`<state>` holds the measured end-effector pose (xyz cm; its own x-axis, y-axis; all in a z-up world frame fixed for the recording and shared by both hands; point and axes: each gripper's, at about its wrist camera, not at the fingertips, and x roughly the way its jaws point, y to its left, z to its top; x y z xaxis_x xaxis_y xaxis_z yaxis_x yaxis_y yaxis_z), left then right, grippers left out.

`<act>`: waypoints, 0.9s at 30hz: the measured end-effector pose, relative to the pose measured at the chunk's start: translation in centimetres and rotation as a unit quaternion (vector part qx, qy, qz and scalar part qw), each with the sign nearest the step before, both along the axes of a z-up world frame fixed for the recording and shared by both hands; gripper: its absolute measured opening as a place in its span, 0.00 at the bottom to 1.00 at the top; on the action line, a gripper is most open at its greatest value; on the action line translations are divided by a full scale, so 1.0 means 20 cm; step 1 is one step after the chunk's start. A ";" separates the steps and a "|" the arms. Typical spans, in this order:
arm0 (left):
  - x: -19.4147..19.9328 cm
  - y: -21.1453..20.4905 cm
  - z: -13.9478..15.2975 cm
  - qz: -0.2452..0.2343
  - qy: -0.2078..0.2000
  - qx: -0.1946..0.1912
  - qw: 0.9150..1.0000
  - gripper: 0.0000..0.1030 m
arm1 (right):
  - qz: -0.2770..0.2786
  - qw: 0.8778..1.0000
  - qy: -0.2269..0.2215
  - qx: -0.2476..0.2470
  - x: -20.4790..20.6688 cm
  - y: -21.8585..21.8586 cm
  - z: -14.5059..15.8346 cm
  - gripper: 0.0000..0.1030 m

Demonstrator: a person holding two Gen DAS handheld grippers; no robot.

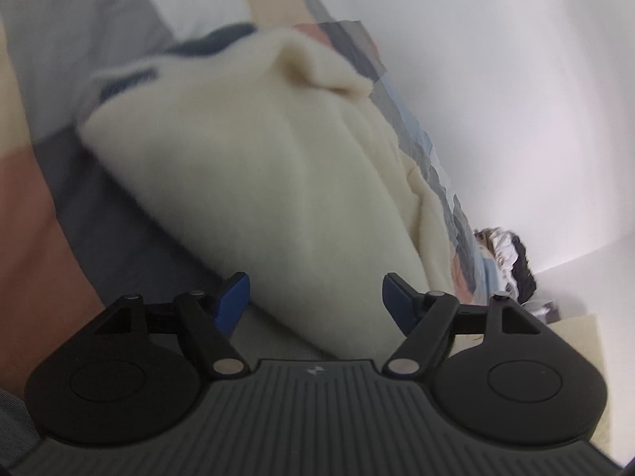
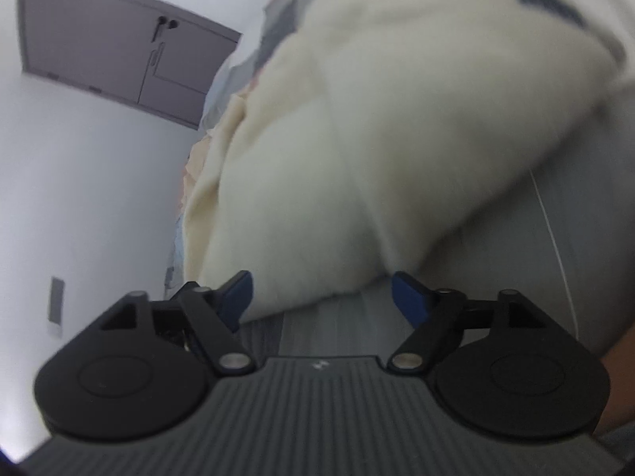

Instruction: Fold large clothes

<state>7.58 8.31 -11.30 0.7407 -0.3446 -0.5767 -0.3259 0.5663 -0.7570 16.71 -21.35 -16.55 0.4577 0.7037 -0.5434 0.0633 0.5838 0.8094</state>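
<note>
Left wrist view shows a big cream garment (image 1: 254, 182) lying in a soft heap on a gray bed (image 1: 131, 246), straight ahead of the left claw (image 1: 315, 297). Its long way runs from near the claw up and away. The claw's blue pads stand apart, with a cloth edge between them, not pinched. Right wrist view shows the same garment (image 2: 377, 139) ahead of the right claw (image 2: 321, 295), also apart and holding nothing. Both claws look about equally near.

A cream fleece garment (image 1: 270, 182) with a navy stripe lies on a bedcover patched in grey, salmon and beige (image 1: 51, 214), beside a white wall (image 1: 496, 79).
</note>
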 end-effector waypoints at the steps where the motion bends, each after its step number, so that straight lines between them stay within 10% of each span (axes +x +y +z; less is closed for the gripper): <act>1: 0.01 0.01 -0.03 0.005 0.008 -0.011 1.000 0.77 | -0.009 1.000 0.004 0.008 0.01 -0.01 -0.01 0.84; 11: 0.10 0.16 -0.28 0.080 0.049 -0.150 0.984 0.78 | -0.159 0.986 0.030 0.034 0.04 -0.14 -0.10 0.83; 20: 0.14 0.20 -0.27 0.138 0.034 -0.137 0.980 0.74 | -0.148 0.988 0.026 0.046 0.13 -0.07 -0.15 0.76; 27: 0.15 0.14 -0.13 0.110 0.019 -0.050 0.992 0.38 | -0.138 0.990 -0.011 0.009 0.10 -0.06 -0.07 0.40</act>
<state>10.58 11.19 -13.93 0.7822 -0.2346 -0.5772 -0.4633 0.4005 -0.7906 18.71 -22.54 -17.91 0.6459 0.5594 -0.5195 0.2006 0.5322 0.8225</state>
